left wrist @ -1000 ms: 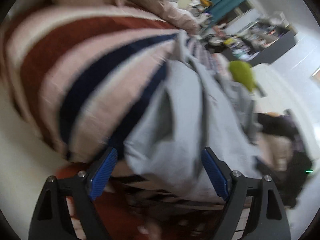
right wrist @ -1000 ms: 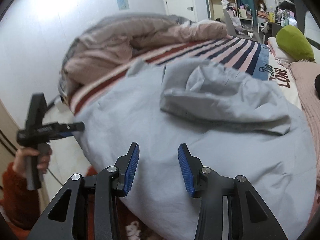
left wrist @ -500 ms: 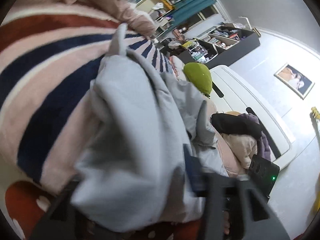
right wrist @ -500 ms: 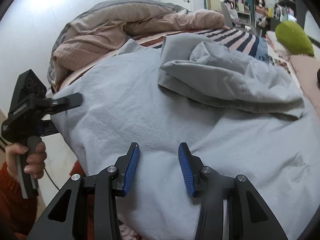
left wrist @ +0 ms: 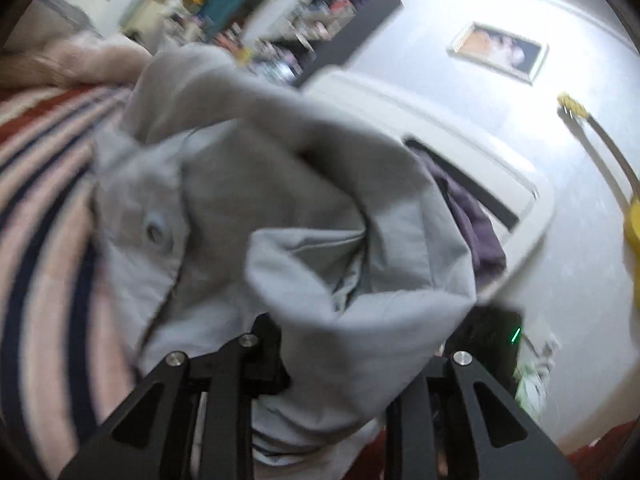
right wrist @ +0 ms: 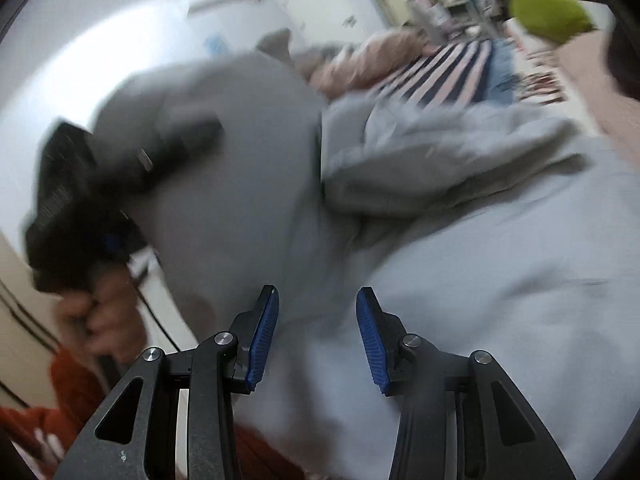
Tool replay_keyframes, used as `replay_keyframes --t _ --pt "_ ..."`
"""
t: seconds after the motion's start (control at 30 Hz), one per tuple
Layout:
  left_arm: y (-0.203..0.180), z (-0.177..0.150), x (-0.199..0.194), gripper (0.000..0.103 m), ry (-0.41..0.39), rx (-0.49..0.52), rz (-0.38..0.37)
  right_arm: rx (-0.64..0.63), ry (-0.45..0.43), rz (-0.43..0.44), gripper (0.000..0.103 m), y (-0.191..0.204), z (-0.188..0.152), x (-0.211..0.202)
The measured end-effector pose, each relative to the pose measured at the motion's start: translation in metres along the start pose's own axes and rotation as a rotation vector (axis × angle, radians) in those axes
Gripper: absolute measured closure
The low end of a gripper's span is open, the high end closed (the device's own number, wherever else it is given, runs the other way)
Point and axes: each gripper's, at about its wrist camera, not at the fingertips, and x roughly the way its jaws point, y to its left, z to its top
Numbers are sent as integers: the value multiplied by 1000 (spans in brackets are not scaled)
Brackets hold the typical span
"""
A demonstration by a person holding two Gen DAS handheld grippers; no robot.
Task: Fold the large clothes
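Note:
A large light grey hooded garment (right wrist: 460, 264) lies on the striped bed. My left gripper (left wrist: 336, 360) has its fingertips buried in a bunched edge of the garment (left wrist: 320, 220) and lifts it; the cloth hides the jaws. From the right wrist view the left gripper (right wrist: 100, 176) is a black blur at the garment's raised left edge, with the hand below it. My right gripper (right wrist: 316, 336) is open with blue pads (right wrist: 264, 336), low over the garment's near edge, holding nothing.
The bed has a striped cover (left wrist: 36, 240) in pink, red and navy, with a pink duvet (right wrist: 360, 64) bunched at the back. A green cushion (right wrist: 548, 8) lies far right. Dark clothes (left wrist: 472, 216) lie beyond the garment. Cluttered shelves (left wrist: 304, 32) stand behind.
My left gripper has closed in on the garment's left edge and raised it up and over toward the middle. The right gripper has stayed open near the front edge.

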Motion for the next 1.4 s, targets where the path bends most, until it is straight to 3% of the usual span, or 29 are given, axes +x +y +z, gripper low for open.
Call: replay_keyframes --t 0.07,0.17,0.3,0.37,0.4,0.5,0.6,0.63,0.67,0.87,0.97,1.1,1.17,1.2,1.4 --pt "-5 -6 28 80 69 6 -32 12 -42 -69 57 -22 7 -32" --pt "-5 -20 63 80 156 -2 -49 46 -83 -170 57 -53 18 -65" --pt "-2 -39 81 77 204 -9 -59 112 -149 -152 56 -76 33 -91" --pt "-2 -42 81 76 202 6 -60 106 -164 -121 35 -72 43 -91" --pt "-1 -41 79 75 202 16 -66 97 -163 -105 31 -68 45 -90" --pt "2 -39 75 71 197 23 -88 46 -109 -37 30 -51 59 -69" --pt "-9 -39 61 60 184 25 -113 -18 4 -111 32 -39 64 -26" --pt "-10 -36 57 52 181 29 -118 -30 32 -135 40 -37 64 -18" --pt "-11 -35 48 51 179 37 -118 -32 67 -149 42 -39 62 -5" --pt "7 -35 -8 51 102 37 56 -21 95 -236 42 -45 51 0" --pt "39 -37 -2 51 138 -30 164 -40 98 -252 42 -40 54 -6" --pt "59 -47 13 50 160 -57 172 -51 37 -240 38 -23 69 -28" --pt "59 -48 13 50 154 -49 167 -42 -6 -199 19 -11 74 -42" --pt "60 -48 13 49 155 -48 163 -40 -12 -187 16 -6 75 -46" --pt "66 -43 20 49 145 -63 137 -18 54 -96 7 18 68 -20"
